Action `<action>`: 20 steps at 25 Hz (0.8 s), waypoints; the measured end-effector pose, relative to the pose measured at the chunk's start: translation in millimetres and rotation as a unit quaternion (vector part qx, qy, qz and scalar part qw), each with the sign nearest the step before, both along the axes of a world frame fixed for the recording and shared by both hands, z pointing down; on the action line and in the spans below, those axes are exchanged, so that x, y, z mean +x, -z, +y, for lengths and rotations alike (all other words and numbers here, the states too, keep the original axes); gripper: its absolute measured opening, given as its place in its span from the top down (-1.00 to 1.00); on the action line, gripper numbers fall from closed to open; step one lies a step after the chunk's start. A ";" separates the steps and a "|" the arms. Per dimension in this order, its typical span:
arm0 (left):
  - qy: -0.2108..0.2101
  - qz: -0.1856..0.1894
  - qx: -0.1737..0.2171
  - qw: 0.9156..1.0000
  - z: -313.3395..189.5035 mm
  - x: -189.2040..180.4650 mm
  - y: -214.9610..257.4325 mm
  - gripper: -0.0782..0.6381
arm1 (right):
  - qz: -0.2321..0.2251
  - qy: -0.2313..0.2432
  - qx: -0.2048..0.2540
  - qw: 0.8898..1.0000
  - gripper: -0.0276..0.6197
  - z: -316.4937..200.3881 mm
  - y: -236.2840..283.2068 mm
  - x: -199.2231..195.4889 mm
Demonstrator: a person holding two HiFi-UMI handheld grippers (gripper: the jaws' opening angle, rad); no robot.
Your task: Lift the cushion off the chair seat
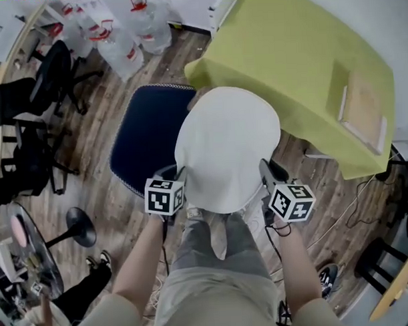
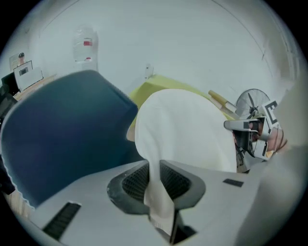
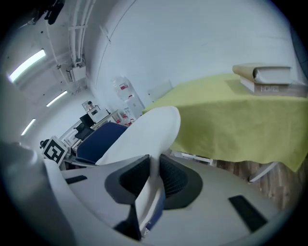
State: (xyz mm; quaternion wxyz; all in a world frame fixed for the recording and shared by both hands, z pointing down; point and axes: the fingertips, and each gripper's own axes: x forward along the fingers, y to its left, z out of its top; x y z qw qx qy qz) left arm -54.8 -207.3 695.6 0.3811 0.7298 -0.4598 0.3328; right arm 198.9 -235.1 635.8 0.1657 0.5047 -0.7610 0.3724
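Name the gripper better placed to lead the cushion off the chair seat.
Right, probably: both clamp the cushion, but the chair seat lies on the left gripper's side; the right gripper stands clear of it.

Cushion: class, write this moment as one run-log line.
phase: lift | cushion: white, held up off chair seat | left gripper: shut on cushion edge | right gripper: shut on cushion edge
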 end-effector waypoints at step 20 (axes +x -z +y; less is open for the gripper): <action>-0.004 0.051 0.182 0.982 18.4 -5.3 260.6 0.54 | -0.058 -0.001 0.174 0.983 0.66 41.7 274.5 -4.5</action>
